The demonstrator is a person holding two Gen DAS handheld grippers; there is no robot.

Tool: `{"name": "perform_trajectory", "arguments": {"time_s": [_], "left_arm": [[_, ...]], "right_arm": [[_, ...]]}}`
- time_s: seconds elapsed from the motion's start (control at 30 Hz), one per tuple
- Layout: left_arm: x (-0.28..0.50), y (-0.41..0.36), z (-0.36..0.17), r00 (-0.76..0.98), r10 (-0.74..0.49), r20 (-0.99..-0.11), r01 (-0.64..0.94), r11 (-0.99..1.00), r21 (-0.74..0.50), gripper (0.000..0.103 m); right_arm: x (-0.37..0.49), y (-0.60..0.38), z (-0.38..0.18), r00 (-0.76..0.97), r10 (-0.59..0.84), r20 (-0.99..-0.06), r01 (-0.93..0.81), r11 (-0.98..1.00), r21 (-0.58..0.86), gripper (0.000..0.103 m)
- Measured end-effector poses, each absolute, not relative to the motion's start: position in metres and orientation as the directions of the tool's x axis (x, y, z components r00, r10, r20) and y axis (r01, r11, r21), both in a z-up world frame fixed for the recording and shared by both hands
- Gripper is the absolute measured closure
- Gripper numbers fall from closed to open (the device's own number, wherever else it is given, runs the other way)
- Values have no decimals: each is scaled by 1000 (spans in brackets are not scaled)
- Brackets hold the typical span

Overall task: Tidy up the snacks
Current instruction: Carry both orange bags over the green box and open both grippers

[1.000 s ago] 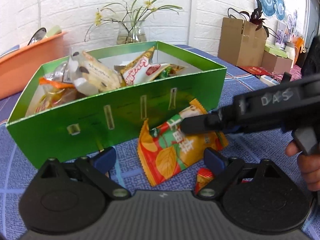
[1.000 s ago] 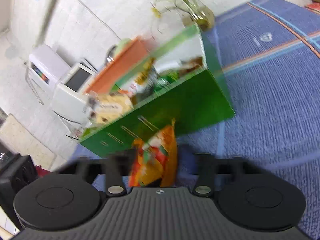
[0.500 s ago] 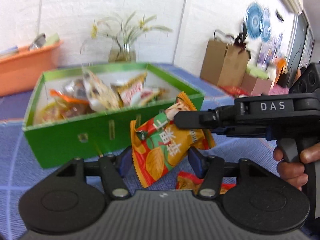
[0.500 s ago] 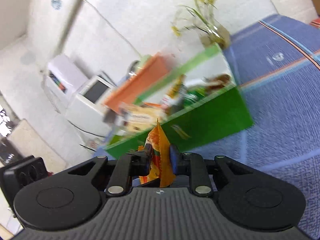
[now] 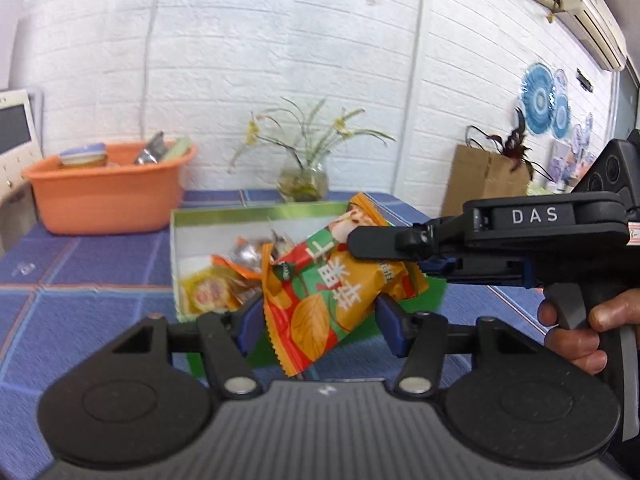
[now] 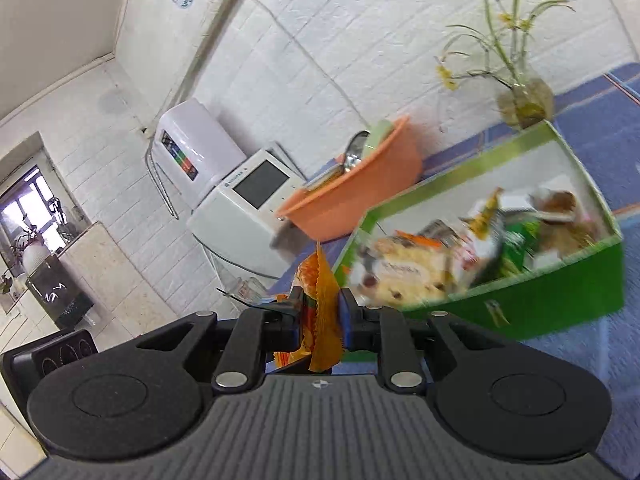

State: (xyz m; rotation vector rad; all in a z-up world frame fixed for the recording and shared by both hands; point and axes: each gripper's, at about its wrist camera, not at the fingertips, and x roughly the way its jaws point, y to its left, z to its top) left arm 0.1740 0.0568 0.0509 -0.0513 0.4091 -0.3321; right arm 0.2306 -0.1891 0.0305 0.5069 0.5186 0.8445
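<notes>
An orange and green snack packet [image 5: 328, 300] hangs in the air, pinched at its upper right by my right gripper [image 5: 360, 244], which reaches in from the right. In the right wrist view the packet [image 6: 322, 312] is edge-on between the shut pads. My left gripper [image 5: 316, 320] is open, its blue pads either side of the packet without touching it. The green box [image 5: 224, 216] holding several snacks lies behind the packet; it also shows in the right wrist view [image 6: 560, 304].
An orange tub [image 5: 108, 196] with items stands at the back left on the blue tiled table [image 5: 80, 272]. A glass vase with flowers [image 5: 304, 184] is behind the box. A white appliance [image 6: 240, 196] stands left of the tub. A brown paper bag [image 5: 488, 176] is at the right.
My right gripper closed on the packet and lifted it off the table to above the box's near edge. Both grippers have risen, so the box sits lower and farther away.
</notes>
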Motion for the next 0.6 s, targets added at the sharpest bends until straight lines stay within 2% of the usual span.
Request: {"name": "perform_trajectory", "arguments": {"time_s": [0.17,0.3,0.47,0.6], "left_arm": [[212,59,78,878,-311,-365,302,950,-84,46],[251,46,80,861,-328,-389,325,943,-76,45],[271,37,66,848,-357,-392,338,934,-119,45],[275,28,60,848,-335,-410,332,940,-81,45]], "right_arm": [[249,-182,48,641,753,-148,-573,598,560,72],[264,-186,41,743,656,-132,-470,652,596,72],[278,-195,34,769,620,-154,-449,696,561,73],[281,-193,31,778,601,-182,-448,735,509,73]]}}
